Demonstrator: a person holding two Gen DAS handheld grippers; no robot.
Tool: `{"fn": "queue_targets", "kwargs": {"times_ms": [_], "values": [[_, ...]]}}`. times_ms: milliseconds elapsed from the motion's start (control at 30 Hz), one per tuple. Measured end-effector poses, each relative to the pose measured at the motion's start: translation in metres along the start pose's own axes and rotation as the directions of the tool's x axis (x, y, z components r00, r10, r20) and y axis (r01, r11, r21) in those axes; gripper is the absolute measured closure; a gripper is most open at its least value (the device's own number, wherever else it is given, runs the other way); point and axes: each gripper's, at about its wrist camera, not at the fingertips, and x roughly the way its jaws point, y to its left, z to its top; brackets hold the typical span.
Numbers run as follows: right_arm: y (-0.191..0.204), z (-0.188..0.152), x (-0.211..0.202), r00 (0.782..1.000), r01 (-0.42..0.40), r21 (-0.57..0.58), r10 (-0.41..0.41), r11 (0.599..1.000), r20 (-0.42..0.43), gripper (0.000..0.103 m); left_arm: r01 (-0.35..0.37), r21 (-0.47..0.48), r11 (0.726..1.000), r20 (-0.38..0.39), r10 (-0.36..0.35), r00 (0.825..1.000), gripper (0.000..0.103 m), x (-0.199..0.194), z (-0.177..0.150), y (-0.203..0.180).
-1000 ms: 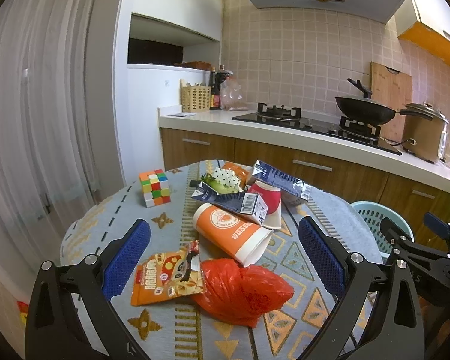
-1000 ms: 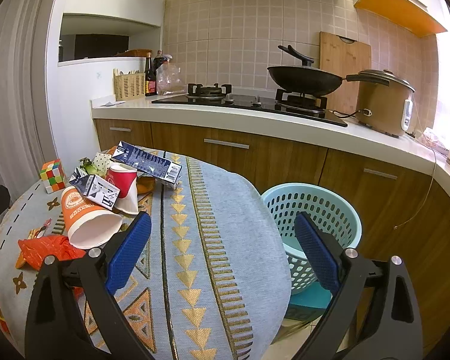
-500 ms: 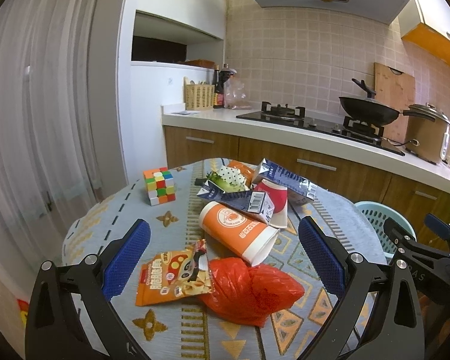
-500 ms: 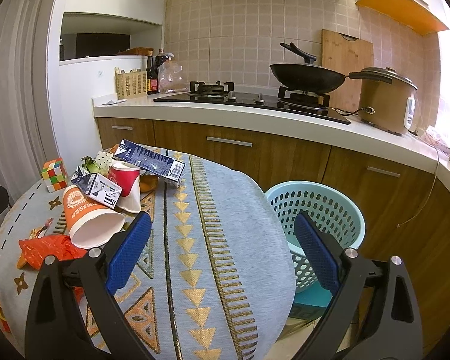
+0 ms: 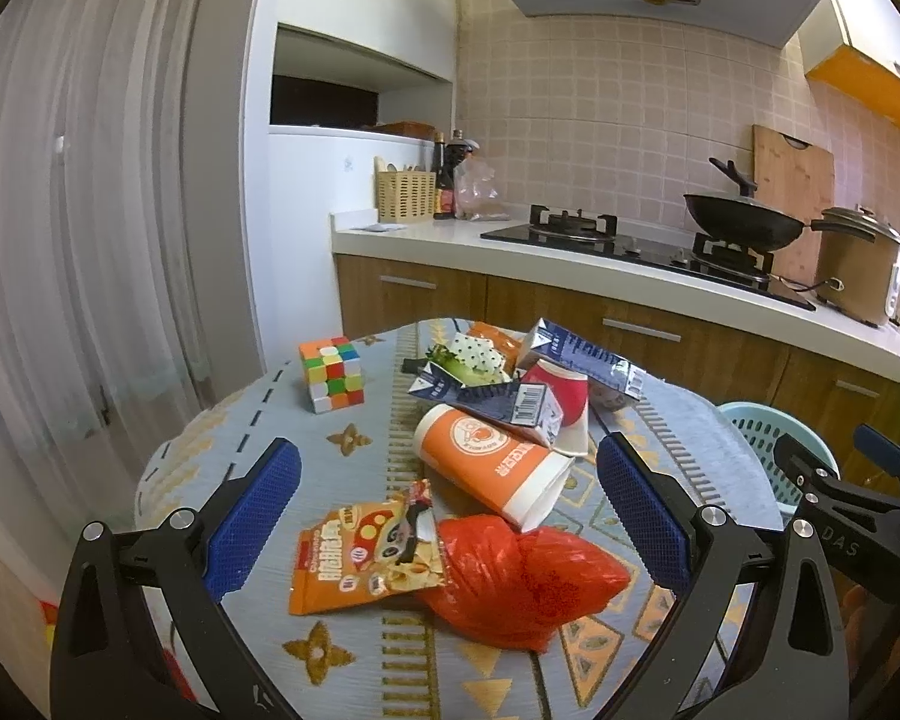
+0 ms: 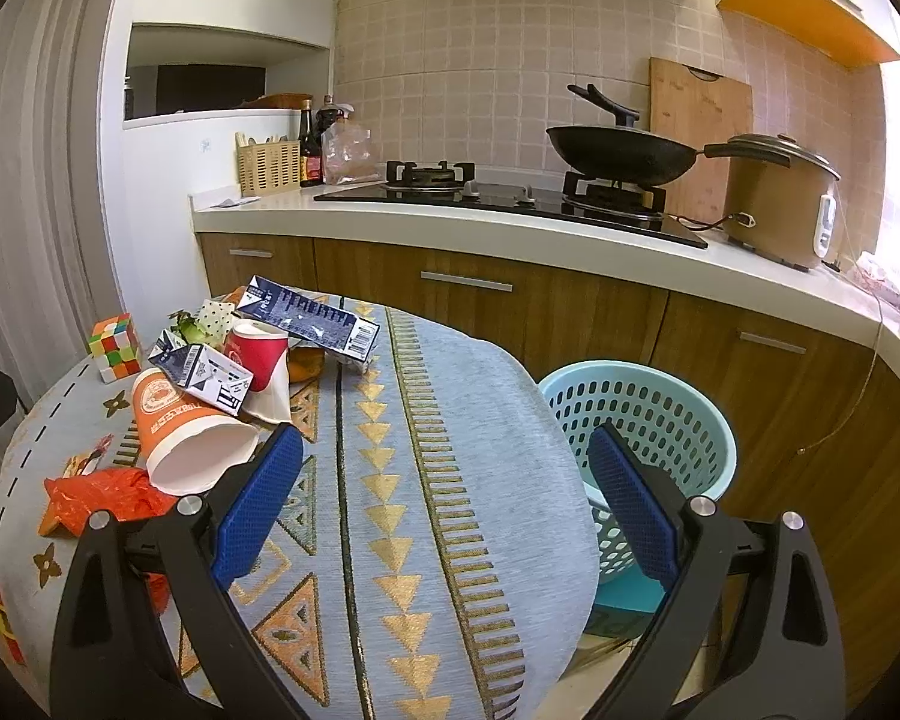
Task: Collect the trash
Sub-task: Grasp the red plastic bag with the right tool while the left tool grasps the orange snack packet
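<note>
Trash lies piled on a round table with a patterned cloth [image 5: 354, 648]. Nearest are a red plastic bag [image 5: 522, 582] and an orange snack packet [image 5: 360, 558]. Behind them lie an orange paper cup [image 5: 492, 468] on its side, a dark blue carton [image 5: 498, 408], a red cup [image 5: 561, 393] and a second blue carton [image 5: 588, 354]. My left gripper [image 5: 450, 516] is open and empty, hovering over the bag and packet. My right gripper [image 6: 444, 504] is open and empty over the table's right part. A light blue basket [image 6: 648, 420] stands on the floor right of the table.
A Rubik's cube [image 5: 332, 373] sits at the table's far left. Behind the table runs a kitchen counter [image 6: 510, 228] with a stove, a black wok [image 6: 618, 150] and a rice cooker [image 6: 774, 198]. A white curtain hangs at the left.
Both views have shifted slightly: the left gripper has tilted up and drawn back a little from the pile. The trash has not moved and both grippers stay open.
</note>
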Motion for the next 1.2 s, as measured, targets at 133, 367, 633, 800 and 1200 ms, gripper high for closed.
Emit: {"fn": "queue_targets", "kwargs": {"times_ms": [133,367,633,800,1200], "values": [[0.011,-0.002,-0.003,1.0,-0.028,-0.033,0.028,0.999,-0.001,0.026,-0.003,-0.004,1.0,0.004,0.003,1.0,0.007,0.002,0.003,0.021],[0.048,-0.011,-0.011,0.977,-0.213,-0.082,0.21,0.974,-0.043,0.053,0.002,0.015,1.0,-0.055,-0.001,0.999,0.008,0.014,0.001,0.077],[0.1,-0.025,-0.01,0.91,-0.406,-0.116,0.391,0.906,-0.136,0.038,0.133,-0.055,0.99,-0.225,-0.142,0.964,0.011,0.051,-0.027,0.097],[0.115,-0.031,0.01,0.871,-0.466,-0.087,0.439,0.88,-0.221,0.033,0.18,0.024,0.983,-0.264,-0.168,0.95,0.012,0.057,-0.042,0.087],[0.137,-0.046,0.068,0.784,-0.533,-0.014,0.487,0.846,-0.386,0.026,0.22,0.118,0.968,-0.349,-0.167,0.922,0.013,0.078,-0.061,0.079]]}}
